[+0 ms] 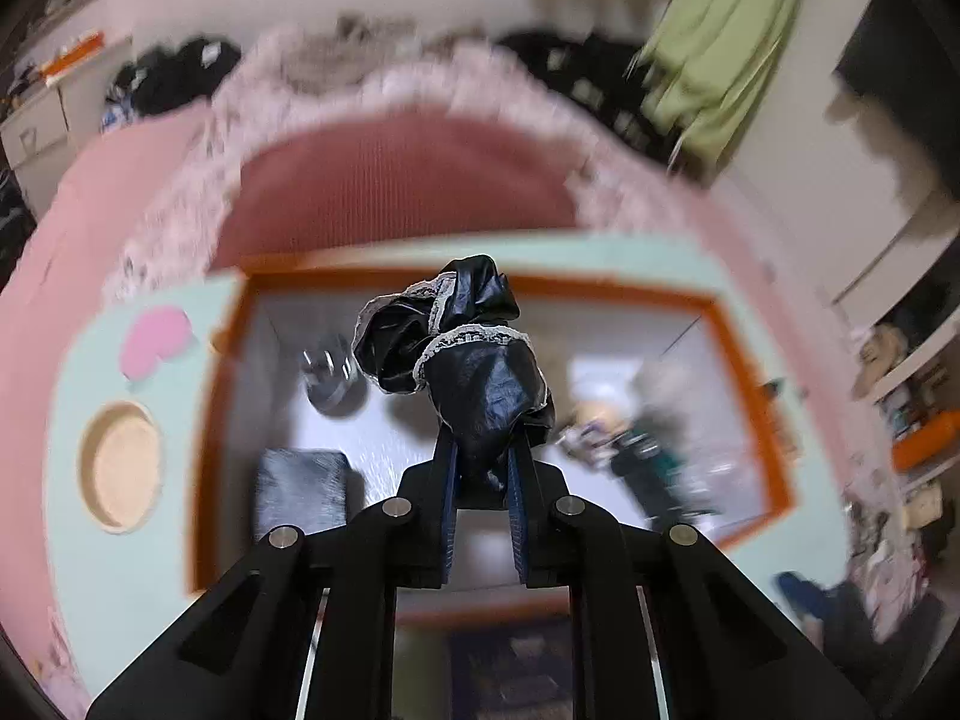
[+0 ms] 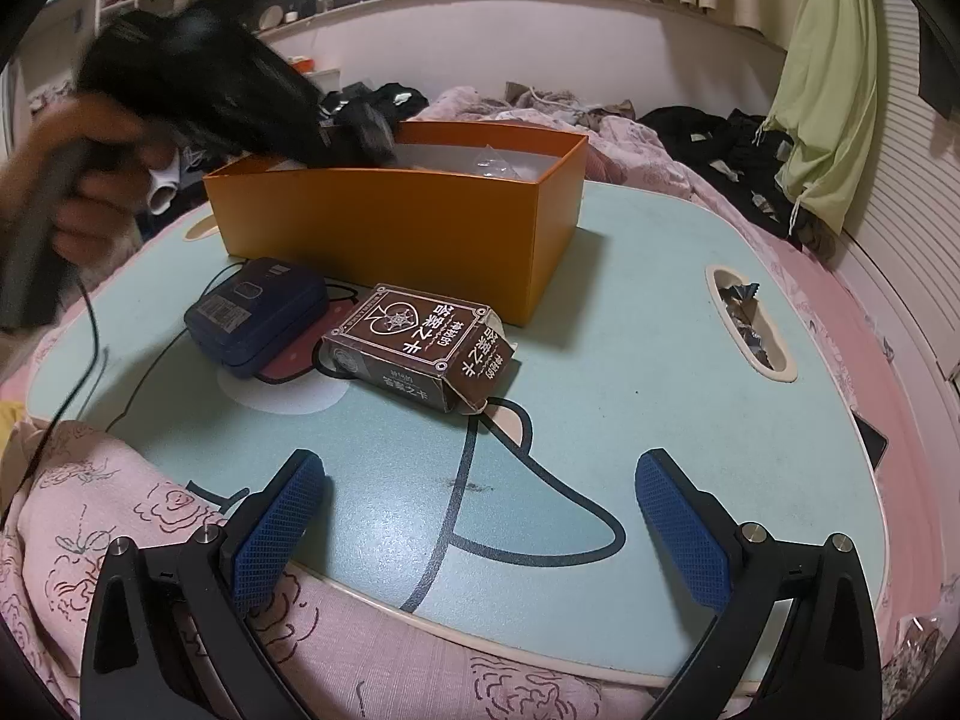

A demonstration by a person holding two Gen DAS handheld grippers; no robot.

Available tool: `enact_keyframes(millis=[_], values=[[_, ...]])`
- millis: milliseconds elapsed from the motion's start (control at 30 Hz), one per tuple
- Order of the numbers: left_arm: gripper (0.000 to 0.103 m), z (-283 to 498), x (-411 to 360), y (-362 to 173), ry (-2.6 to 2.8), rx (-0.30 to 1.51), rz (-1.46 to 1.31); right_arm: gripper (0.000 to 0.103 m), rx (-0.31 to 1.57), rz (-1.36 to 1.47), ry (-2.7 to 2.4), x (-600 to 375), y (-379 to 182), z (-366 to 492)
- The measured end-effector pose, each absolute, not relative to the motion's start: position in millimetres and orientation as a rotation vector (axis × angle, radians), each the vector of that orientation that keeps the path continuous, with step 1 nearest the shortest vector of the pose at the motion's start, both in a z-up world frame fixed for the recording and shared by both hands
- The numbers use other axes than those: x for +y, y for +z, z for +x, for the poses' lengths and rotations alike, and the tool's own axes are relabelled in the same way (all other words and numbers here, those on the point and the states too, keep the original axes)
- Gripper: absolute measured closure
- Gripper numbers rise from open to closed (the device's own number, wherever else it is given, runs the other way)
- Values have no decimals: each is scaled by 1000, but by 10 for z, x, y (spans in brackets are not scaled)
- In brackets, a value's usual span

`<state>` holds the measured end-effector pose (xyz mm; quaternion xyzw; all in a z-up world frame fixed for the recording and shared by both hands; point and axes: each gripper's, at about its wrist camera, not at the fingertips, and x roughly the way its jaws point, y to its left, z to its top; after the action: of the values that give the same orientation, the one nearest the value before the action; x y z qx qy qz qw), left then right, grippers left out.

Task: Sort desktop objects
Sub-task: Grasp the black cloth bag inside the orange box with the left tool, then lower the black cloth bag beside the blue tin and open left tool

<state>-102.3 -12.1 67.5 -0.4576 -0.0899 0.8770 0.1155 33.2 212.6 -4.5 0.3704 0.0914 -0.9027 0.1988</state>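
Note:
My left gripper [image 1: 483, 456] is shut on a black glossy scrunchie with white lace trim [image 1: 474, 348], held above the inside of an open orange box [image 1: 756, 396]. In the right wrist view that gripper [image 2: 366, 132] shows as a black blur in a person's hand [image 2: 78, 180], its tip over the orange box [image 2: 384, 228]. My right gripper [image 2: 480, 468] is open and holds nothing, low over the near edge of the mint-green table [image 2: 660, 360]. A navy zip case [image 2: 258, 312] and a brown card box [image 2: 420, 348] lie on the table in front of the orange box.
Inside the box lie a dark rectangular item [image 1: 300, 492], a clear plastic piece [image 1: 330, 378] and a blurred colourful packet [image 1: 636, 438]. The table has a round hollow [image 1: 120, 468] and a slot holding wrappers [image 2: 747, 318]. Pink bedding [image 2: 150, 540] surrounds the table.

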Motion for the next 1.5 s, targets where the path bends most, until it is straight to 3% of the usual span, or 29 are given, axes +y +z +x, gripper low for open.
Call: enact_keyframes(millis=[167, 300, 467, 600, 767, 867, 900, 933, 1000, 1200, 1233, 1267, 1500], values=[[88, -438, -215, 1305, 2581, -301, -1070, 0, 255, 1034, -2525, 2133, -48, 330], [88, -98, -217, 1430, 2578, -250, -1006, 0, 255, 1033, -2524, 2137, -51, 327], [88, 218, -314, 1027, 2628, -222, -1095, 0, 254, 1032, -2523, 2142, -54, 324], [88, 315, -260, 580, 2755, -58, -1228, 0, 255, 1031, -2523, 2135, -57, 318], [86, 205, -99, 242, 2671, -67, -1307, 0, 255, 1029, -2522, 2143, -60, 313], [79, 219, -58, 379, 2661, -131, -1235, 0, 254, 1028, -2522, 2145, -61, 313], [70, 256, -67, 452, 2656, -164, -1187, 0, 254, 1028, -2522, 2148, -62, 311], [47, 293, -77, 497, 2658, -176, -1161, 0, 254, 1028, -2522, 2150, -63, 310], [19, 397, -105, 529, 2688, -164, -1139, 0, 254, 1027, -2521, 2153, -64, 308], [18, 576, -6, 255, 2642, 40, -1275, 0, 254, 1026, -2521, 2158, -68, 304], [2, 565, 31, 136, 2639, 57, -1263, 0, 255, 1026, -2519, 2161, -72, 299], [0, 513, 43, 54, 2650, 54, -1272, 0, 259, 1021, -2521, 2160, -73, 300], [0, 149, 76, -318, 2690, -1, -1301, 0, 259, 1020, -2520, 2137, -68, 305]])
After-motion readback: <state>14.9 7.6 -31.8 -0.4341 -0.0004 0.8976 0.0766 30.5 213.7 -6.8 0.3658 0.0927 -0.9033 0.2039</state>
